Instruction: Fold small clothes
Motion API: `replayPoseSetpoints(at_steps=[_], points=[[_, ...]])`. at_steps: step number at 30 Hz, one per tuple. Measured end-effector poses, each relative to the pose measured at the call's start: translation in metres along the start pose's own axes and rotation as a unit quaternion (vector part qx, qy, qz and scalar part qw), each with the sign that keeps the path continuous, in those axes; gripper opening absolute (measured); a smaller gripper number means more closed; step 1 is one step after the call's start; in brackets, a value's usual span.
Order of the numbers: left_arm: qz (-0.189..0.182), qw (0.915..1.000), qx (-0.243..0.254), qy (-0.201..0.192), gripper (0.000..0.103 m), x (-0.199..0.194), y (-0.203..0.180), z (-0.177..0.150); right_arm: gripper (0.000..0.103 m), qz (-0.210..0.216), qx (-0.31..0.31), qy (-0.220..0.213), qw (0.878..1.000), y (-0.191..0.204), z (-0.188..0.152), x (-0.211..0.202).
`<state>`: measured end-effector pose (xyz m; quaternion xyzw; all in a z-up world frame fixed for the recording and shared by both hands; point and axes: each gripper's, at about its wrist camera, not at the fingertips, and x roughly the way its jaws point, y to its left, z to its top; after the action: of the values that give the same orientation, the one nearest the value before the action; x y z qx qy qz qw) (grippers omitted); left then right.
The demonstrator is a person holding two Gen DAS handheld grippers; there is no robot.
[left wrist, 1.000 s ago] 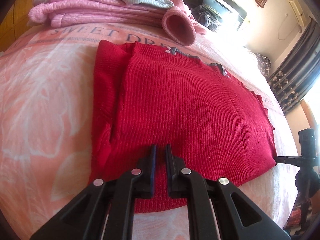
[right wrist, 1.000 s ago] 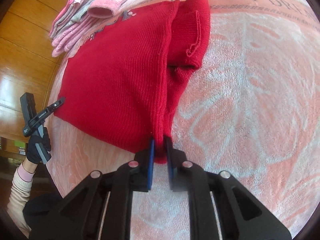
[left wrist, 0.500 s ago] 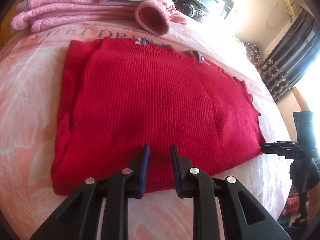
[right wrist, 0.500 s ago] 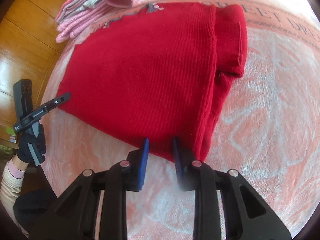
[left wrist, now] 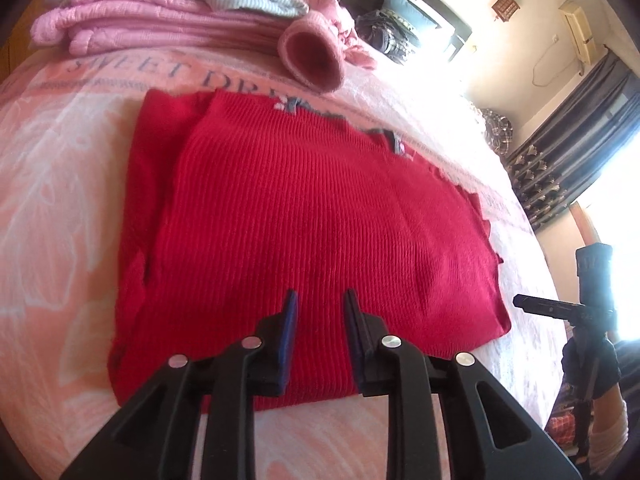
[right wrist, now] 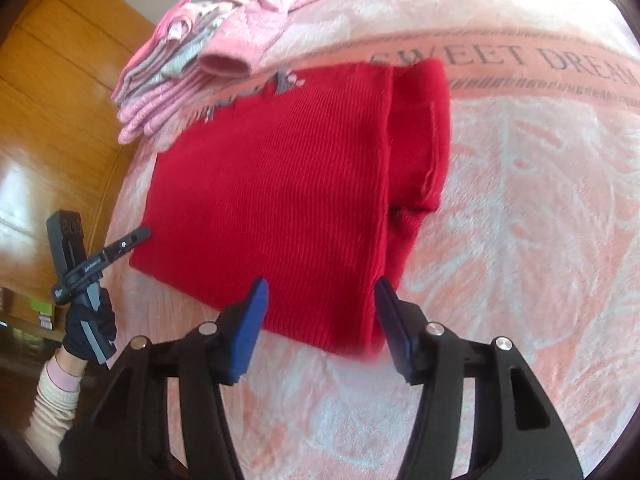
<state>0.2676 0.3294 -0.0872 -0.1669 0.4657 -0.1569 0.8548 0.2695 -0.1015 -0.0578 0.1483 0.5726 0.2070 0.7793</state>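
A red knit sweater (left wrist: 304,216) lies folded flat on the pink bedspread (left wrist: 60,184), its sleeve tucked along one side edge. My left gripper (left wrist: 318,300) hovers over the sweater's near edge, slightly open, with nothing between its fingers. In the right wrist view the same red sweater (right wrist: 272,184) shows its folded sleeve strip on the right. My right gripper (right wrist: 320,290) stands wide open just above the sweater's near corner, holding nothing. The left gripper (right wrist: 132,240) also shows at the sweater's left corner, held by a gloved hand (right wrist: 90,328).
A stack of folded pink and grey clothes (left wrist: 168,12) lies behind the sweater by the "SWEET DREAM" lettering. A pink rolled cuff (left wrist: 316,56) points toward the sweater. Dark curtains (left wrist: 568,160) and a wooden wall (right wrist: 52,92) border the bed.
My right gripper let go of the sweater's folded edge and opened wide, and the sweater now lies flat. My left gripper opened slightly and drew back a little.
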Motion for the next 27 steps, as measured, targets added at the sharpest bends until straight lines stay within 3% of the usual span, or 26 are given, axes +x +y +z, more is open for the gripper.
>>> replayPoseSetpoints(at_steps=[5, 11, 20, 21, 25, 27], points=[[-0.004, 0.9999, -0.013, 0.000, 0.035, 0.014, 0.001, 0.025, 0.057, 0.025, 0.077, 0.013, 0.997, -0.041, 0.022, 0.011], [0.003, 0.9995, -0.020, 0.024, 0.036, 0.040, 0.013, 0.025, 0.058, 0.038, 0.117, 0.043, 0.991, -0.067, 0.024, 0.042], [-0.024, 0.9986, -0.039, 0.028, 0.036, 0.045, 0.027, 0.024, 0.058, 0.098, 0.140, 0.002, 0.985, -0.080, 0.039, 0.055], [-0.025, 0.9986, -0.038, 0.028, 0.036, 0.045, 0.027, 0.024, 0.057, 0.105, 0.146, -0.004, 0.984, -0.082, 0.040, 0.056], [-0.022, 0.9990, -0.028, 0.027, 0.036, 0.046, 0.025, 0.024, 0.033, 0.105, 0.159, -0.019, 0.982, -0.091, 0.039, 0.057], [-0.023, 0.9990, -0.027, 0.027, 0.036, 0.046, 0.026, 0.023, 0.030, 0.106, 0.158, -0.023, 0.981, -0.092, 0.038, 0.056]])
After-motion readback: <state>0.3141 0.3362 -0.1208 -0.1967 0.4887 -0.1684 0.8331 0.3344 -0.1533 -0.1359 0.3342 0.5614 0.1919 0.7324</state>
